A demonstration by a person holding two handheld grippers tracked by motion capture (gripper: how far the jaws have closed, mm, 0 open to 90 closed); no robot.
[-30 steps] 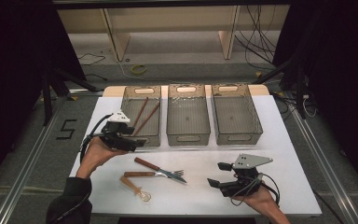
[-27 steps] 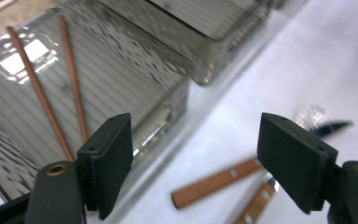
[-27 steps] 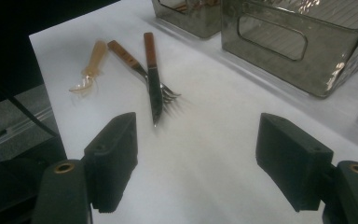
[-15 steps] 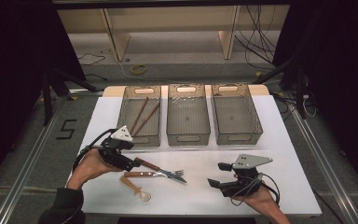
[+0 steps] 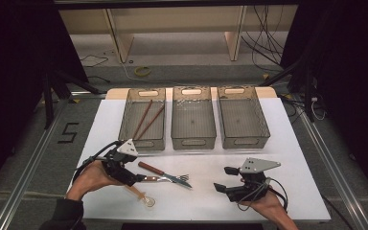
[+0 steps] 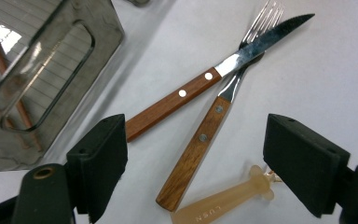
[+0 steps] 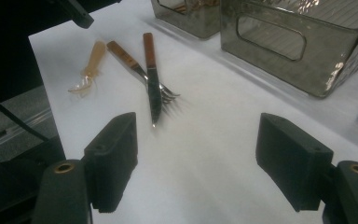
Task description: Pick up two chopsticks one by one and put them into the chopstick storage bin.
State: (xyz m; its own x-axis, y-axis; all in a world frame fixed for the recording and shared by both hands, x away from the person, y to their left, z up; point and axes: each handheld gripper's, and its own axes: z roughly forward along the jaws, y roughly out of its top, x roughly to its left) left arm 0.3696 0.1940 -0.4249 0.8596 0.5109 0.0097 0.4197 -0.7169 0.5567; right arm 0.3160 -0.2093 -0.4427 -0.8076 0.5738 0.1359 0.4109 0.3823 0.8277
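A wooden-handled knife [image 5: 159,171] lies crossed over a wooden-handled fork [image 5: 170,178] on the white table, with a translucent amber spoon [image 5: 142,195] just nearer. My left gripper [image 5: 136,179] hovers low over the handle ends. In the left gripper view its jaws have just been opening and stand wide, left gripper [image 6: 200,163]; the fork handle [image 6: 200,140] lies between them untouched, with the knife [image 6: 186,93] and spoon [image 6: 223,200] beside it. My right gripper [image 5: 224,179] rests open and empty to the right, right gripper [image 7: 200,158], facing the knife [image 7: 151,70], fork [image 7: 126,58] and spoon [image 7: 91,65].
Three smoky clear bins stand in a row behind the cutlery: the left bin [image 5: 124,125] holds two brown chopsticks [image 5: 146,120]; the middle bin [image 5: 175,120] and right bin [image 5: 261,120] look empty. The left bin's handle wall [image 6: 74,60] is close to my left jaw.
My left gripper has come down and toward the near edge, from in front of the left bin to the fork and knife handles. The right gripper has stayed put.
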